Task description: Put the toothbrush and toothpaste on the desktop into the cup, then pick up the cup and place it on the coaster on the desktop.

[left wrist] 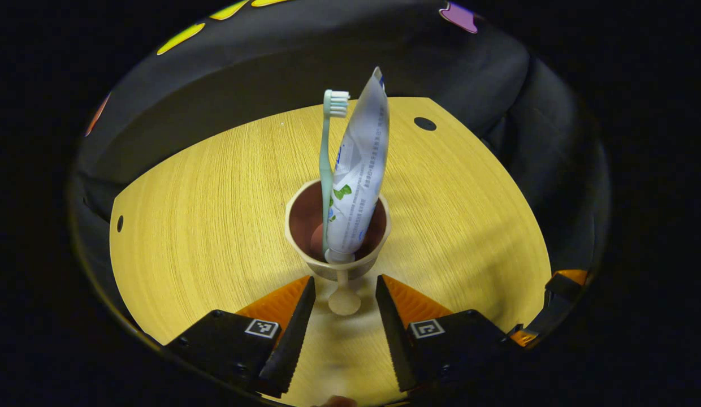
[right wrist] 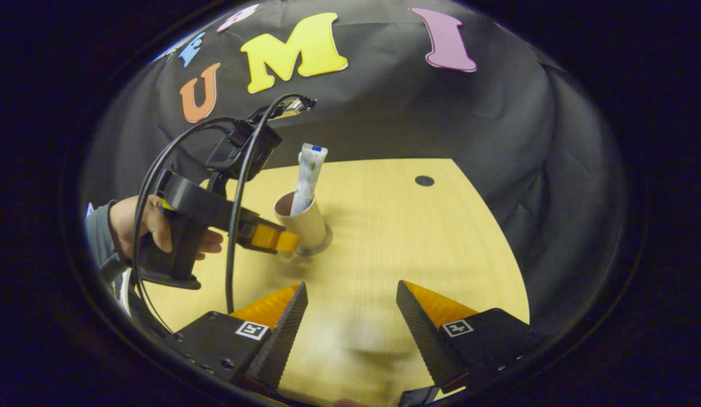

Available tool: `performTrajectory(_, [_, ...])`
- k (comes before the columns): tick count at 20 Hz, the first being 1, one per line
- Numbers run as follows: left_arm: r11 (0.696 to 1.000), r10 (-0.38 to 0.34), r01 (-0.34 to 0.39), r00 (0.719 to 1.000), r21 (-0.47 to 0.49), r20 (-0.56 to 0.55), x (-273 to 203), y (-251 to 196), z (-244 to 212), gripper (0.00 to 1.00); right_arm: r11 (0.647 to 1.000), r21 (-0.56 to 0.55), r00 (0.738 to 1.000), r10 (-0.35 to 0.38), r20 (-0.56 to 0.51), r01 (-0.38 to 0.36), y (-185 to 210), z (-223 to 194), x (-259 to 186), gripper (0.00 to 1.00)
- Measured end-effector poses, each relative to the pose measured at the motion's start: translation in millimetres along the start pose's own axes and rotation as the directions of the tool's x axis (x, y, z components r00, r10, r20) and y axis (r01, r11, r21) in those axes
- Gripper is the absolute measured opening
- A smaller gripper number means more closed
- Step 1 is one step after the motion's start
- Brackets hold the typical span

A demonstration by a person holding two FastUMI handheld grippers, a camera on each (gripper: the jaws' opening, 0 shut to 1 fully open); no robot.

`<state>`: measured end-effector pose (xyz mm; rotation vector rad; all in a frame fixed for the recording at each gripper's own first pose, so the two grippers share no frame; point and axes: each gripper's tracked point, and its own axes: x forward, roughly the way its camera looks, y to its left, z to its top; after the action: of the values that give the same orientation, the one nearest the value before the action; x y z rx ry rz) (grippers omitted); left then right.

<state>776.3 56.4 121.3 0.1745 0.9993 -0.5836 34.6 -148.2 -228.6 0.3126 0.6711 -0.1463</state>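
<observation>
1. The left gripper [left wrist: 345, 294] had its jaws wide apart, with nothing pressed between them; the cup [left wrist: 337, 237] stood just ahead of the gap, and its handle reached down between the fingertips without clearly touching either.
2. The toothbrush [left wrist: 327, 164] and toothpaste [left wrist: 359, 169] stood in the cup, leaning on its rim, brush head and crimped tube end uppermost; their lower ends were hidden by the cup wall.
3. In the right gripper view, the left gripper [right wrist: 285, 242] sat against the cup [right wrist: 305, 226], held by a hand [right wrist: 152, 223], and it covered the cup's near side.
4. A coaster [right wrist: 319, 246] showed as a thin rim under the cup, partly hidden and blurred, so contact was hard to judge.
5. The right gripper [right wrist: 350, 305] had wide jaws over bare table [right wrist: 441, 237], well apart from the cup, which was ahead and to their left
</observation>
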Motion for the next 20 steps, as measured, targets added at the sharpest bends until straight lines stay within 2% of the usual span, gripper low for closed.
performTrajectory(1, [1.0,-0.001,0.001,1.0,-0.005,0.023,-6,8,5,0.82,1.0,-0.007,1.0,-0.006,0.019,0.006,3,4,-1,0.95])
performTrajectory(3, [1.0,0.006,-0.005,0.998,-0.019,0.063,-21,26,13,0.99,1.0,-0.019,0.999,-0.007,0.047,0.008,11,12,-4,0.95])
performTrajectory(7, [0.999,0.016,-0.007,0.985,-0.053,0.172,-57,67,37,0.98,0.998,-0.053,0.994,-0.007,0.108,0.013,30,28,-14,0.95])
performTrajectory(8, [0.998,0.028,-0.015,0.978,-0.059,0.209,-62,30,-10,0.98,0.998,-0.065,0.991,-0.004,0.132,0.012,37,34,-19,0.95])
performTrajectory(9, [0.997,0.043,-0.027,0.968,-0.066,0.247,-79,73,33,0.98,0.997,-0.079,0.987,0.002,0.16,0.01,43,40,-24,0.95])
performTrajectory(10, [0.996,0.059,-0.04,0.957,-0.073,0.283,-93,82,33,0.98,0.995,-0.095,0.981,0.009,0.193,0.009,51,48,-30,0.95])
performTrajectory(13, [0.991,0.129,-0.1,0.905,-0.092,0.406,-134,109,38,0.98,0.991,-0.131,0.963,0.027,0.269,0.009,73,67,-43,0.95])
performTrajectory(16, [0.977,0.213,-0.194,0.826,-0.091,0.522,-175,139,43,0.98,0.988,-0.156,0.954,0.052,0.296,-0.006,97,75,-50,0.95])
performTrajectory(17, [0.974,0.223,-0.202,0.801,-0.101,0.555,-185,144,42,0.98,0.985,-0.172,0.952,0.062,0.301,-0.01,104,76,-52,0.95])
performTrajectory(20, [0.976,0.217,-0.157,0.78,-0.153,0.587,-203,155,21,0.98,0.978,-0.208,0.944,0.06,0.323,0.009,119,81,-60,0.94])
